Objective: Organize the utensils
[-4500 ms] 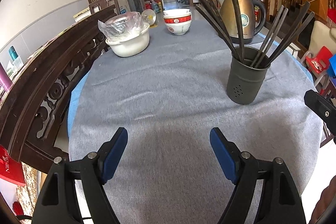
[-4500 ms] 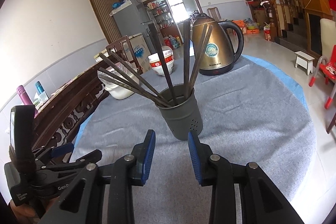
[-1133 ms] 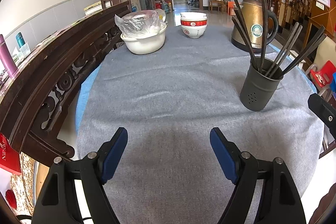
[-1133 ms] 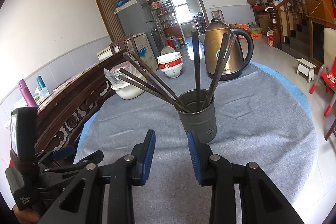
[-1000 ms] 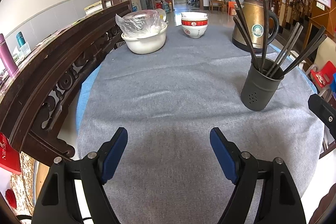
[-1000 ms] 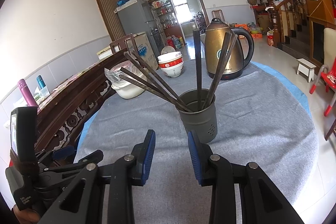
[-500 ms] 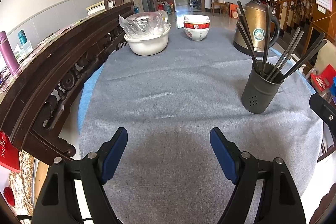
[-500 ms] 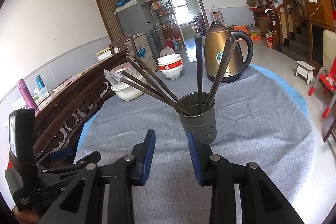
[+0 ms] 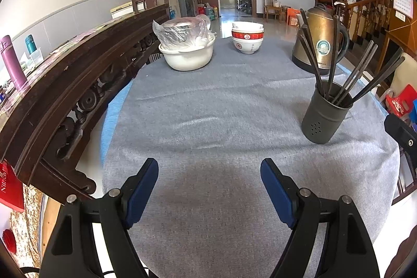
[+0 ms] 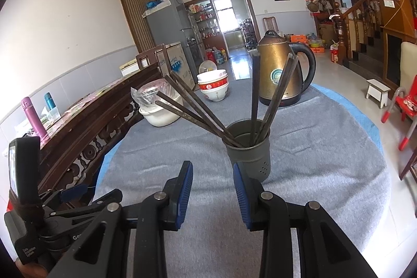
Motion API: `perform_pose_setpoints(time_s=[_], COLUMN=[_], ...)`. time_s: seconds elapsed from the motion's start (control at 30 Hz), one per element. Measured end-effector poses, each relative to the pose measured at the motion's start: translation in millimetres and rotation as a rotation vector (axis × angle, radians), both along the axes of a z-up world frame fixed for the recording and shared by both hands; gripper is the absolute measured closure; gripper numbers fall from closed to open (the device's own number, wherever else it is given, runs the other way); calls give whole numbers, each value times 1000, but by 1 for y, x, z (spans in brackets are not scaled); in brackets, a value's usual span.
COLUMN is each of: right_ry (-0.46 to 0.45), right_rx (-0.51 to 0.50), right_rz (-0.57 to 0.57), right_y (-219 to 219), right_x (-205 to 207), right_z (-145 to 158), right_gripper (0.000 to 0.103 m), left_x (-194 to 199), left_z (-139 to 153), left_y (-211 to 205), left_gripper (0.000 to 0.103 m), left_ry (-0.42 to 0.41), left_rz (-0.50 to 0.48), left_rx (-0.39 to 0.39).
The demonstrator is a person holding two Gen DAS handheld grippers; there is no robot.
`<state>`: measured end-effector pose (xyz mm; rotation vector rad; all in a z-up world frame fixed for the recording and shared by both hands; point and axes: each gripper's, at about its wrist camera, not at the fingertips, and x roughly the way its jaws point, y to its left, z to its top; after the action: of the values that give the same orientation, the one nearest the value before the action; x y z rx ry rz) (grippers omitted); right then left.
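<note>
Little had changed vs a sec earlier: both hands sat almost still, w/ only a slight drift of view. In the left wrist view the holder [image 9: 324,119] had slid a touch toward the right edge and looked smaller than several secs before, so that hand seemed to have backed off.

Left gripper [image 9: 209,183] was at the bottom of its frame, jaws wide apart, nothing btwn them, only grey tablecloth [image 9: 221,108] under it. Right gripper [image 10: 213,190] was at bottom centre of its view, jaws part-way apart and empty; the right pad overlapped the holder's [image 10: 251,155] lower left in the pic, but contact couldn't be told.

The holder stood upright at centre of the right view, mid-right in the left view. All the chopsticks [image 10: 256,95] were in it, fanned left and right. No loose utensil showed on the cloth.

Kettle [image 10: 280,72] was behind the holder, stacked bowls [image 10: 213,87] and a white basin [image 10: 160,113] further back to the upper left.

Judgement: task looked done or nearly so, w/ nothing left to collect and both grippers idle.
</note>
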<state>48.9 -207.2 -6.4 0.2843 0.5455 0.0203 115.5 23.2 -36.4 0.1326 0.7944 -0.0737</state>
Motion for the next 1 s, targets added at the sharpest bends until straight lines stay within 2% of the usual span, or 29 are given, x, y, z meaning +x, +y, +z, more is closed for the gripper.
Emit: perform_pose_setpoints(time_s=[0.5, 1.0], right_ry=[-11, -17], right_rx=[-34, -48], right_rz=[-23, -43], right_y=[8, 10], right_x=[-5, -3], right_z=[13, 22], right_gripper=[67, 67], left_x=[-8, -7], left_z=[15, 23], left_y=[4, 4], left_gripper=[22, 22], left_ry=[-41, -49], left_rz=[-11, -19], left_rx=[-11, -5])
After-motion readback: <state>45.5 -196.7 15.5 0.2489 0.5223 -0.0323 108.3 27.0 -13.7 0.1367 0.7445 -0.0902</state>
